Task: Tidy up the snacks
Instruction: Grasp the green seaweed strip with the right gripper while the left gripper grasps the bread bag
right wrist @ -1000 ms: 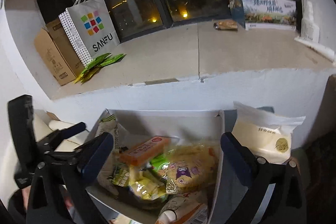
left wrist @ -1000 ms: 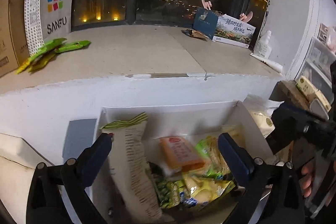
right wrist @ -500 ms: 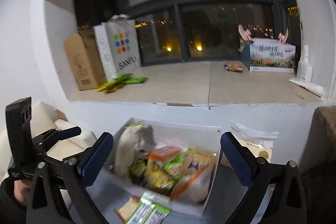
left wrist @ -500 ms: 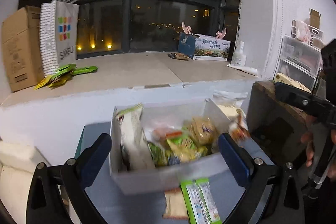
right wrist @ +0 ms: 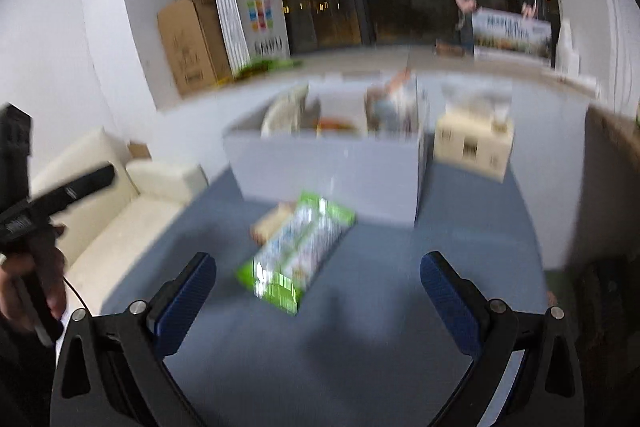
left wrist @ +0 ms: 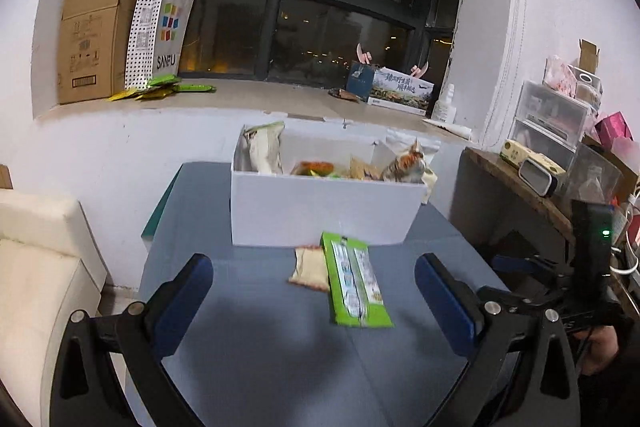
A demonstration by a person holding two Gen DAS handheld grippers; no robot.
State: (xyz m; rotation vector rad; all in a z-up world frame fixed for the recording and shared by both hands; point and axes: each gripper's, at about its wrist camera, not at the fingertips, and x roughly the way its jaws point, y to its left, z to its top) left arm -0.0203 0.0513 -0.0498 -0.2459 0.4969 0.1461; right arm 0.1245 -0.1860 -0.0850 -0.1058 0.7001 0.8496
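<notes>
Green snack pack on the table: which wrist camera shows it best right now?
Left wrist: the green snack pack is sharp and whole, lying before the white box. The right wrist view also shows it, but motion-blurred.

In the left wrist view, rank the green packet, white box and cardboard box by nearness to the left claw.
1. Green packet, on the blue table just ahead of the left claw.
2. White box, behind it.
3. Cardboard box, far left on the sill.

Left tongs (left wrist: 314,291) spread wide, blue pads (left wrist: 182,297) empty, level and low. Right tongs (right wrist: 318,293) likewise gaping, holding nothing. A hand (right wrist: 30,281) gripping each handle.
</notes>
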